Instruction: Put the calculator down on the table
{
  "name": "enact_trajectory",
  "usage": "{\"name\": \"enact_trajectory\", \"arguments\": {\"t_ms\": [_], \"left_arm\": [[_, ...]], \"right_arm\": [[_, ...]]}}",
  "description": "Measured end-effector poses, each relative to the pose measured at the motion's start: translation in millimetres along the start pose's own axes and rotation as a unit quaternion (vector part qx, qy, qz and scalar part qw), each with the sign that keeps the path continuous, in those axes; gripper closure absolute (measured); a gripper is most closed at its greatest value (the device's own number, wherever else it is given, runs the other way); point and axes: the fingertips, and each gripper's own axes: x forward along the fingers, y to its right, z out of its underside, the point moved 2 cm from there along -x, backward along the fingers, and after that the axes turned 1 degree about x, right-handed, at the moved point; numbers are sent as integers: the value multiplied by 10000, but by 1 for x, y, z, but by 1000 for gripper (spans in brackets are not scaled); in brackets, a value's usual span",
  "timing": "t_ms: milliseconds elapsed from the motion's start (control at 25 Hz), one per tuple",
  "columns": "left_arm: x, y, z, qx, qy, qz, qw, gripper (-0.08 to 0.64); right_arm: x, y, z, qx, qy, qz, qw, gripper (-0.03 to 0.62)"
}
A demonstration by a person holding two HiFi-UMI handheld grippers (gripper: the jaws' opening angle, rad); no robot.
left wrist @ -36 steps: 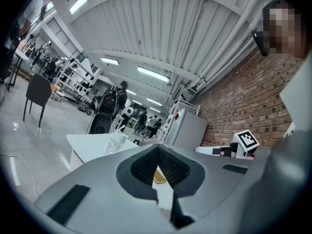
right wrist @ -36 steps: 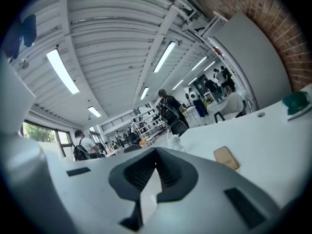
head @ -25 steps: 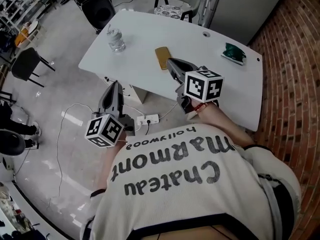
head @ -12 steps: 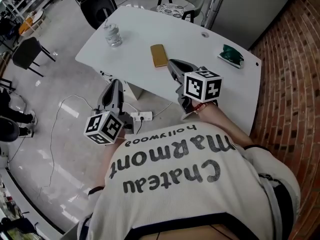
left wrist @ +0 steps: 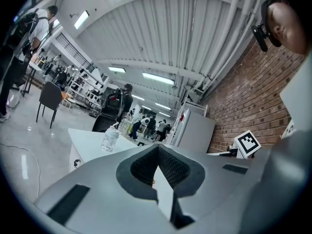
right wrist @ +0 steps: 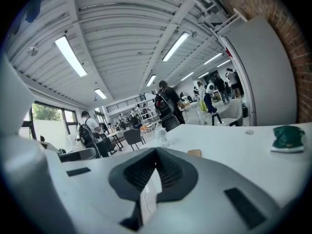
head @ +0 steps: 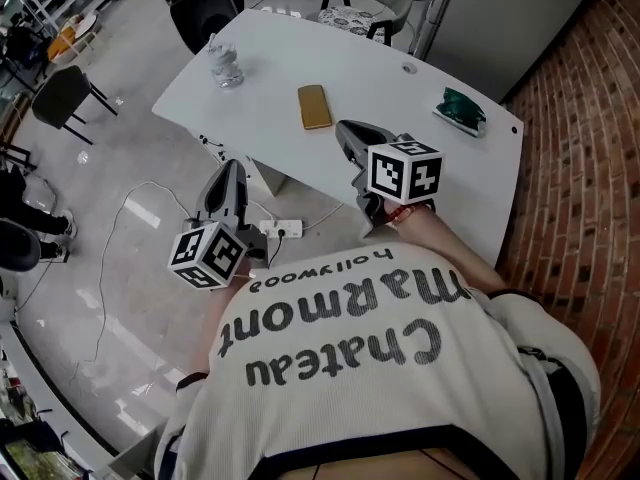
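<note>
The calculator (head: 314, 106) lies flat on the white table (head: 380, 78), near its middle, and neither gripper touches it. Its keys can't be made out, and in the right gripper view only a sliver of the calculator (right wrist: 194, 153) peeks over the jaws. The right gripper (head: 347, 131) hovers near it, clenched on nothing. The left gripper (head: 229, 168) hangs off the table's edge above the floor, also closed and empty. A water bottle (head: 226, 68) stands toward the table's left corner. A green object (head: 460, 108) lies on the right. A power strip (head: 280, 230) sits on the floor.

A red brick wall (head: 590, 148) runs along one side — the grey floor (head: 60, 268) is glossy. A black chair (head: 58, 103) stands on it; strip lights (right wrist: 70, 56) line the ribbed ceiling (right wrist: 122, 23).
</note>
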Motion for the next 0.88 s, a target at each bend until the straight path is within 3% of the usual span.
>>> {"name": "enact_trajectory", "arguments": {"t_ms": [880], "left_arm": [[-9,6,8,9,-47,-103,9999,557]], "right_arm": [[-7,4,14,5,-171,-24,9999,588]]}}
